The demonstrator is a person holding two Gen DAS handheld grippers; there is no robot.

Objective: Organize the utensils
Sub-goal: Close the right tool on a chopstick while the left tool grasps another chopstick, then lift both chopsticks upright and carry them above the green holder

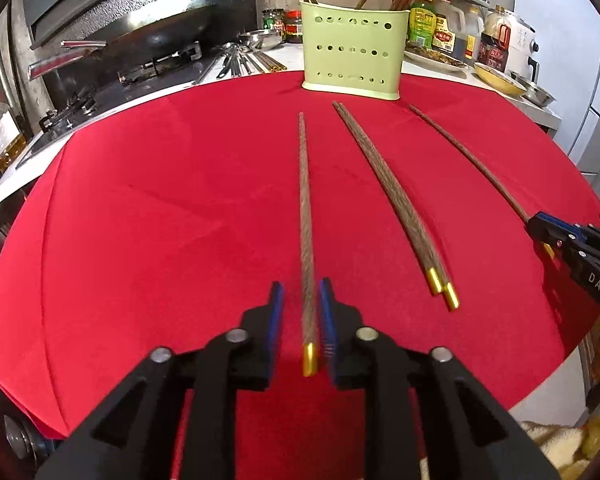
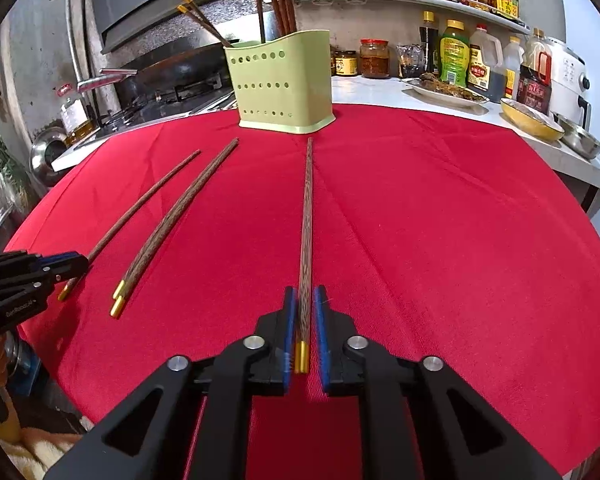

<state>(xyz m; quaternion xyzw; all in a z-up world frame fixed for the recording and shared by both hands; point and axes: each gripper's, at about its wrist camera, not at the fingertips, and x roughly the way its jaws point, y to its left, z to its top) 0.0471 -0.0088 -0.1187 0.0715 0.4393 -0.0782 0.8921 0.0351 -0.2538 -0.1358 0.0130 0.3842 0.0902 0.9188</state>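
A green perforated utensil holder (image 1: pixel 352 50) stands at the far edge of the red cloth and holds several chopsticks; it also shows in the right wrist view (image 2: pixel 282 84). Brown gold-capped chopsticks lie on the cloth. My left gripper (image 1: pixel 301 292) straddles one chopstick (image 1: pixel 305 216), jaws slightly apart, pads close beside it. A pair of chopsticks (image 1: pixel 396 200) lies between the grippers, also in the right wrist view (image 2: pixel 168 220). My right gripper (image 2: pixel 305 296) is nearly closed around another chopstick (image 2: pixel 308 216), which shows in the left wrist view (image 1: pixel 472 160).
A stove with a wok (image 1: pixel 152 28) is at the back left. Sauce bottles (image 2: pixel 476 60), a plate of food (image 2: pixel 448 90), a yellow dish (image 2: pixel 532 120) and metal bowls line the counter at the back right. Metal utensils (image 1: pixel 236 60) lie behind the cloth.
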